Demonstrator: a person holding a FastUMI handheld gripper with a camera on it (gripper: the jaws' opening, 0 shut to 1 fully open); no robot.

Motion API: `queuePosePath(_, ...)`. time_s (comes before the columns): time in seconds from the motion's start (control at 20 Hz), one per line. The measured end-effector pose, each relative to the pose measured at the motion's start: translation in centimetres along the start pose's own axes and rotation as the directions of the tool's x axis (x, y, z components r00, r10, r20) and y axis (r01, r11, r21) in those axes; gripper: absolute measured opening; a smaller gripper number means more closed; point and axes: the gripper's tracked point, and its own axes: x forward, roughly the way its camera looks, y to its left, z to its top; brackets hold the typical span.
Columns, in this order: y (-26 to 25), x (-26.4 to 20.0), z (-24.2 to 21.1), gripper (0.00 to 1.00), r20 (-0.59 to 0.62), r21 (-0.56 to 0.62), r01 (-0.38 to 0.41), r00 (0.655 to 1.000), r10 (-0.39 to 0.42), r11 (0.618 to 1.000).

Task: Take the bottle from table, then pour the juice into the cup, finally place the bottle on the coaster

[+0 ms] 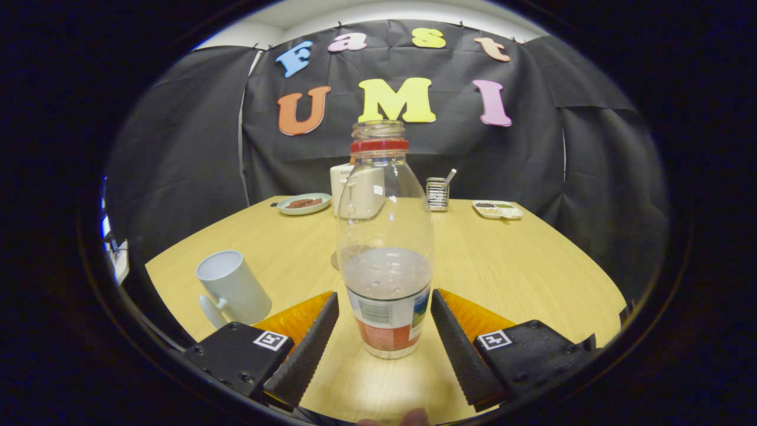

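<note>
Gripper view, and right at the near end the hand-held gripper (384,313) has its two fingers spread wide, one on each side of the clear plastic bottle with the red neck ring and printed label (385,254). There's a visible gap on both sides — neither finger is touching the bottle, so nothing is pinched yet. The bottle stands upright on the pale wooden table (532,266), dead centre between the fingers, its long axis vertical, cap off by the look of it, cloudy liquid filling roughly the lower part. That's the relation that matters: the bottle sits straight ahead in the gap, label height level with the fingertips, so I judge a simple squeeze will take it.

Off to the left, just beyond the left finger, a white ceramic mug with a handle (232,288) — the cup for the pour, I reckon. Just behind the bottle, a flat brownish round edge peeks out at its left side — possibly the coaster (335,260), too hidden to be sure.

Further back: a pale green plate with something brown on it (304,203), a white boxy appliance (343,183) seen partly through the bottle, a small wire holder (437,193), and a white divided dish (497,209).
</note>
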Motion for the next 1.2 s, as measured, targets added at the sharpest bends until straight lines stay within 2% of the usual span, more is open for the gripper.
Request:
queuePosePath(0.25,0.0,0.9,0.5,0.99,0.028,0.008,0.033,0.999,-0.033,0.999)
queuePosePath(0.5,-0.1,0.8,0.8,0.83,0.038,0.018,0.052,0.998,-0.052,0.998)
queuePosePath(0.65,0.4,0.4,1.2,0.8,0.03,0.003,0.046,0.998,-0.046,0.999)
queuePosePath(0.9,1.2,-1.3,4.3,0.76,0.087,-0.159,0.081,0.994,-0.068,0.984)
queuePosePath(1.1,1.3,-2.1,7.1,0.75,0.144,-0.333,0.153,0.984,-0.11,0.93)
queuePosePath(1.2,1.4,-2.2,8.1,0.75,0.165,-0.418,0.189,0.978,-0.13,0.889)
